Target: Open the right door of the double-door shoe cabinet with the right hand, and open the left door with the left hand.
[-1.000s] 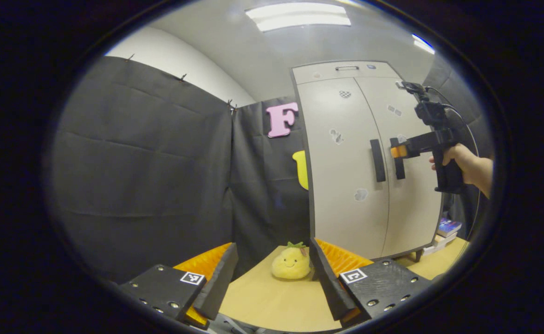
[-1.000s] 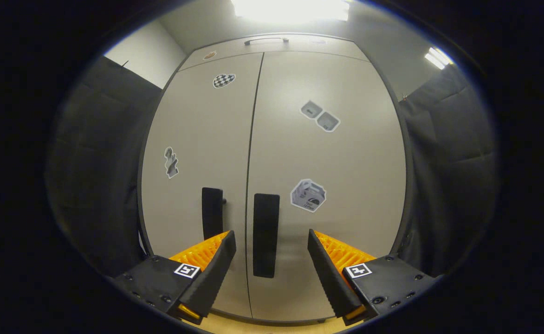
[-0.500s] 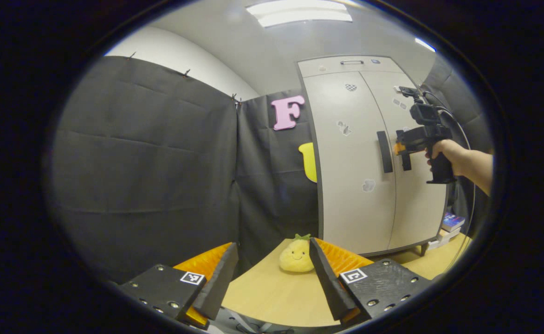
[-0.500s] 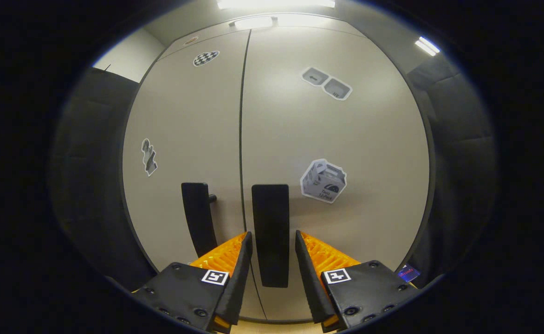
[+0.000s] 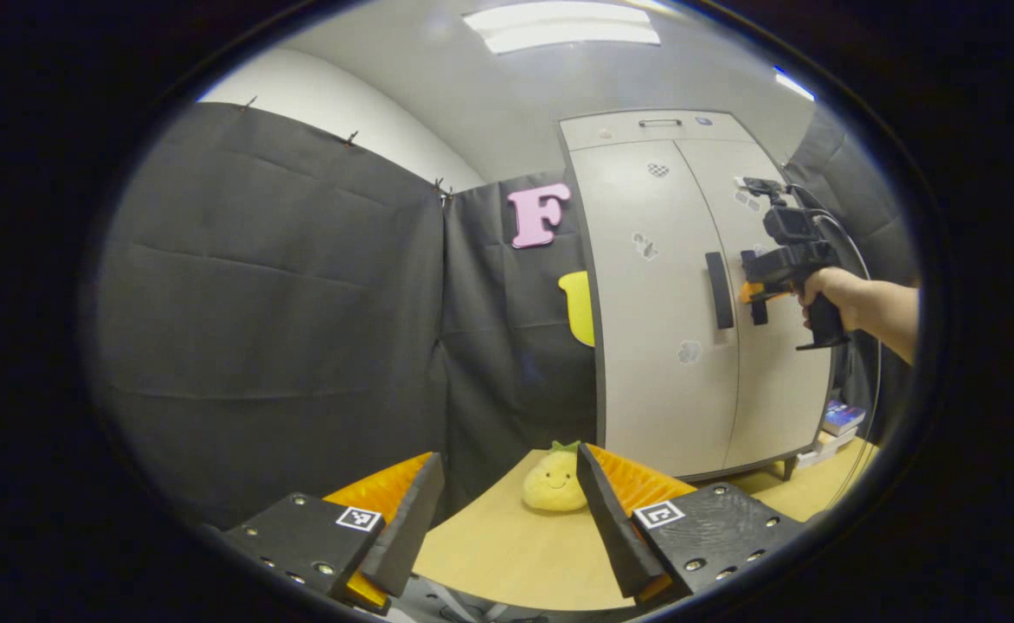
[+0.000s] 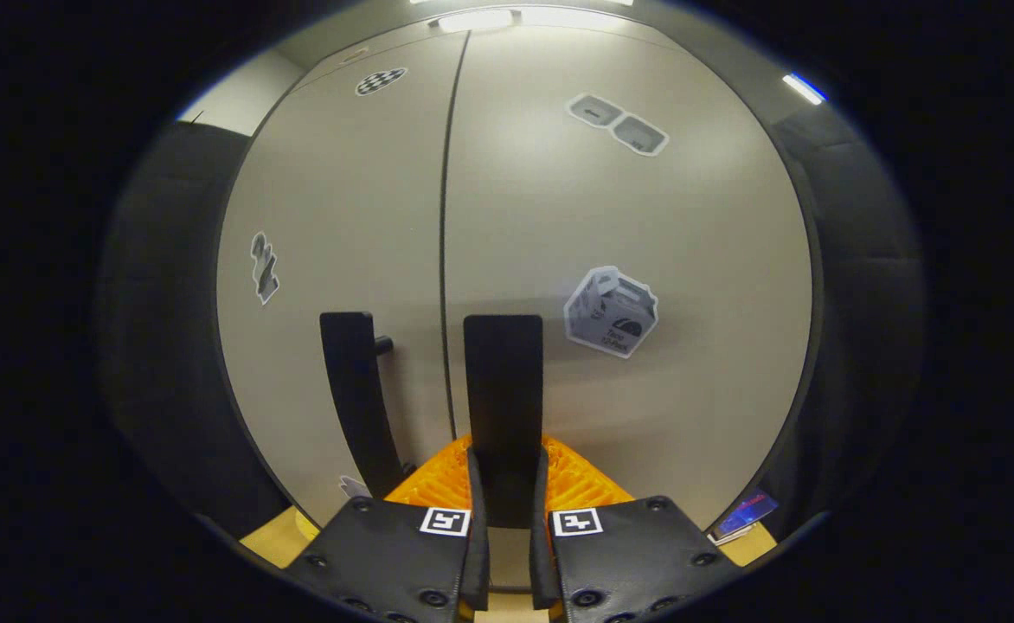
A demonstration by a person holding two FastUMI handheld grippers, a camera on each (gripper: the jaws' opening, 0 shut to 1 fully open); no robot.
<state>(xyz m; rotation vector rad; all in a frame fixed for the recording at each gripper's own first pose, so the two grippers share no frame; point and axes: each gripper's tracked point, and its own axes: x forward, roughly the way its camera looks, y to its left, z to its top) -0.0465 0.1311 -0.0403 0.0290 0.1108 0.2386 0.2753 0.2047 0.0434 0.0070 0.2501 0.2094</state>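
The beige double-door shoe cabinet [image 5: 645, 346] stands at the right of the left gripper view, both doors closed. In the right gripper view the right door [image 6: 689, 260] and left door [image 6: 334, 216] are close up. My right gripper [image 6: 504, 484] is shut on the right door's black vertical handle [image 6: 503, 381], a finger on each side. The left door's black handle [image 6: 353, 389] stands free beside it. Farther off, the left gripper view shows the right gripper [image 5: 754, 290] at that handle, held by a hand [image 5: 827, 290]. My left gripper [image 5: 507, 510] is open over the wooden table [image 5: 507, 562], holding nothing.
A yellow plush fruit [image 5: 552, 480] sits on the table just beyond the left gripper's fingers, near the cabinet's left corner. Black cloth [image 5: 282, 320] walls the left side. Stacked books [image 5: 840, 420] lie by the cabinet's right foot.
My right gripper moved in to the right door's handle and closed from open onto it. The left gripper barely shifted and stayed open. Both doors remain closed.
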